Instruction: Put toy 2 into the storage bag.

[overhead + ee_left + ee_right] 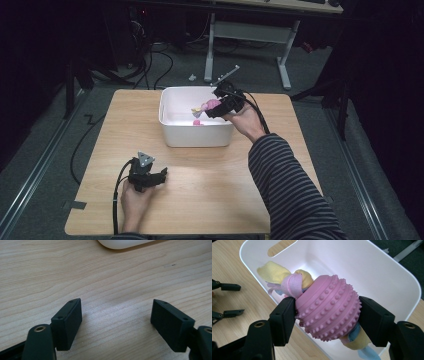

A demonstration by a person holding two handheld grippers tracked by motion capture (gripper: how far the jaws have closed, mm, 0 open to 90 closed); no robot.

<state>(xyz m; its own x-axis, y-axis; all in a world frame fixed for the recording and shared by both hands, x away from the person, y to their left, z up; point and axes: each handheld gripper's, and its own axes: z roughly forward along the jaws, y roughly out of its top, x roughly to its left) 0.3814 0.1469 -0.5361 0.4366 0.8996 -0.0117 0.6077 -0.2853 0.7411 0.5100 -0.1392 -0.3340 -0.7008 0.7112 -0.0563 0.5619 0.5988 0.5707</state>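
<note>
At the near left of the tabletop (210, 190), in the high view, the left tongs (161, 176) rest low over the bare wood in the person's left hand (135, 197), a grey three-cornered plate on top and a black cable trailing back toward the near edge. The left gripper view shows their two black jaws standing wide apart with nothing but wood grain between them, and the rounded corner of the white bin (125, 243) just beyond. Farther right, near the middle of the tabletop toward its far side, the white bin (172, 132) stands upright, a small pink piece (197, 122) lying on its floor. Over the right part of the bin, the right tongs (209, 110) are held by the person's right hand (245, 120), whose striped sleeve (290, 190) runs back to the lower right. These tongs are clamped on a pink studded ball (328, 311), one pad pressing each side of it; the ball hangs above the bin's open inside. Knotted strips of yellow, pink and pale blue cloth (287, 280) stick out from both ends of the ball. At the left edge of the right gripper view, the left tongs (227, 298) appear farther off over the wood, well apart from the bin.
</note>
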